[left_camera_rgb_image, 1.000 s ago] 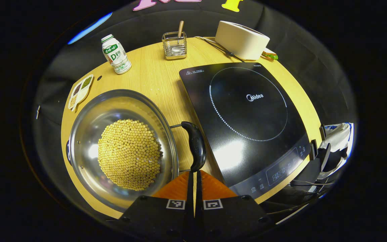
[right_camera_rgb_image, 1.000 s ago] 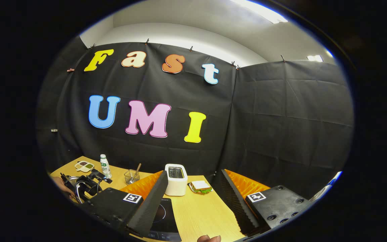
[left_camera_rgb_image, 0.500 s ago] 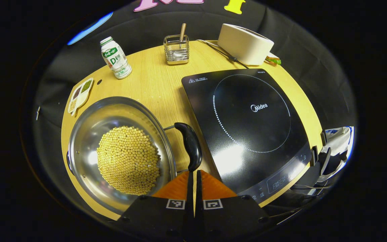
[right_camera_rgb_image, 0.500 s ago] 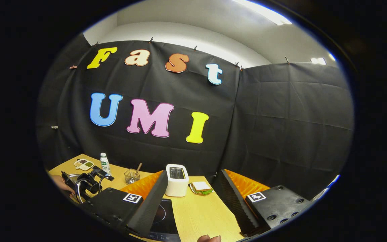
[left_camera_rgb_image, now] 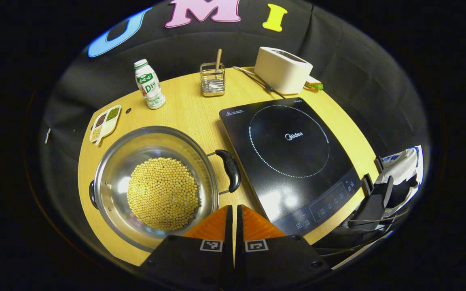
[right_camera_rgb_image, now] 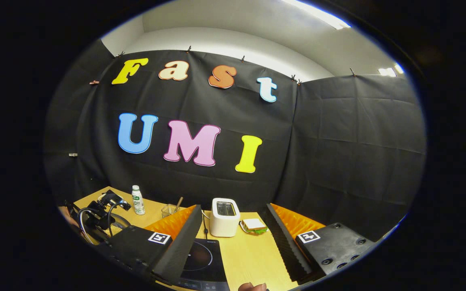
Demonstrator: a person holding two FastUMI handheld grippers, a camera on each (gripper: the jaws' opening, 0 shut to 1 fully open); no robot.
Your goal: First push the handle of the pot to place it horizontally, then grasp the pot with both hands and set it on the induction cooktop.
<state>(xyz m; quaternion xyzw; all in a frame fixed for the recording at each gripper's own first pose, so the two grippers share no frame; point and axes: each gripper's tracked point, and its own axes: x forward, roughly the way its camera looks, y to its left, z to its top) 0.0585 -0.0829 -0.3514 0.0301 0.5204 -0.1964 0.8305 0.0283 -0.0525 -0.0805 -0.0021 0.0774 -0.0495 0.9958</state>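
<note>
The pot [left_camera_rgb_image: 154, 186], steel and holding a heap of yellow beans [left_camera_rgb_image: 163, 193], sits on the wooden table [left_camera_rgb_image: 188, 109] just left of the cooktop [left_camera_rgb_image: 293, 157], not on it. Its black handle [left_camera_rgb_image: 230, 175] lies flat in the gap between pot rim and cooktop edge; a second small handle [left_camera_rgb_image: 92, 194] shows on the far left side. The left gripper [left_camera_rgb_image: 233, 214] hangs above the near edge of the pot with its fingers pressed together, holding nothing, apart from the handle.

Behind the pot stand a small divided dish [left_camera_rgb_image: 105, 122], a white bottle [left_camera_rgb_image: 149, 84] and a wire holder [left_camera_rgb_image: 212, 79] with a wooden stick in it. Behind the cooktop are a white toaster [left_camera_rgb_image: 282, 69] with its cord, and a sandwich [right_camera_rgb_image: 253, 224] beside it.

In the right gripper view the right gripper [right_camera_rgb_image: 233, 242] has its fingers spread wide over the cooktop's near edge and bare table, gripping nothing
</note>
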